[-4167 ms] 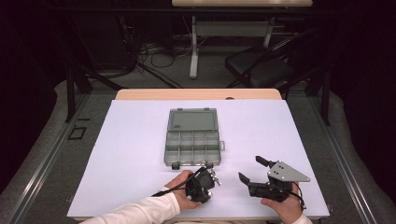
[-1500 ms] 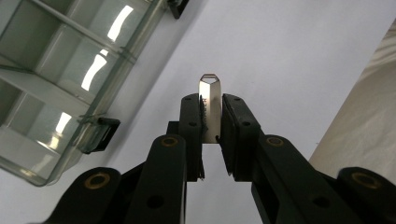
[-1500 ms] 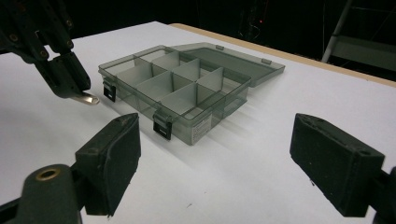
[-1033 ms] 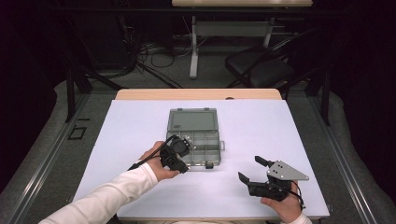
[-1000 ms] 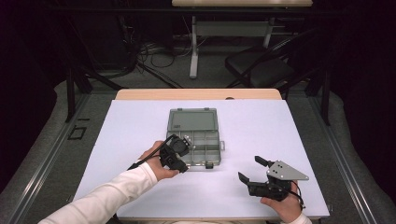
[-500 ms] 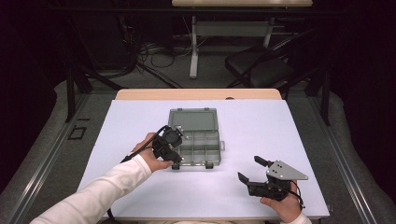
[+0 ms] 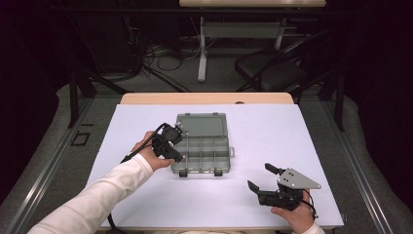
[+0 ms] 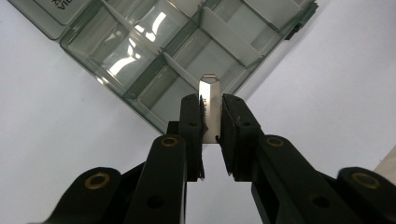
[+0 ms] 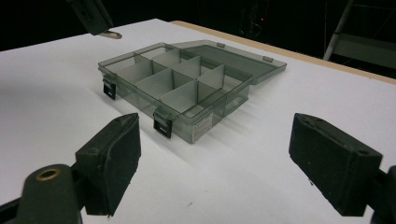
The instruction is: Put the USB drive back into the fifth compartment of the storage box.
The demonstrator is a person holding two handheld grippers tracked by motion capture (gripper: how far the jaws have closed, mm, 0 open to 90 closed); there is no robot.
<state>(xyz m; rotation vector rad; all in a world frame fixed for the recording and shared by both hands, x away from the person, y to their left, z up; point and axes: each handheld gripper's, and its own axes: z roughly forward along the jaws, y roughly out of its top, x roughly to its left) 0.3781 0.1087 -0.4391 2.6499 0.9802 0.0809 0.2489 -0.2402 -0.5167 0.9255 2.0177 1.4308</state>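
Left gripper [image 8: 211, 140]: jaws clamped on a small flat metal piece [image 8: 210, 109], whose long axis runs along the jaws, with its angled tip standing out past the pads.
Metal piece, position: held in the air over the near-left part of the compartment box [image 7: 202, 146], just inside its left wall; in the right gripper view the piece [image 9: 111, 34] hangs above and beyond the box's left corner.
Deciding relation: box lies directly ahead of and below the piece's tip; the compartments at the left edge are judged the closest drop points.
Nearer hand: left hand [image 7: 146, 151], at the box's left edge; right gripper [image 7: 265, 178] is well apart, near the table's near-right corner.
Right gripper, state: jaws spread wide, nothing between them, pointing toward the box.
Compartment box: translucent grey, lid [image 7: 202, 124] folded flat toward the far edge of the table [image 7: 302, 131]; two dark latches on the near wall.
Contents: every visible compartment looks bare.
Box, placement: middle of the white table, long walls parallel to the near edge.
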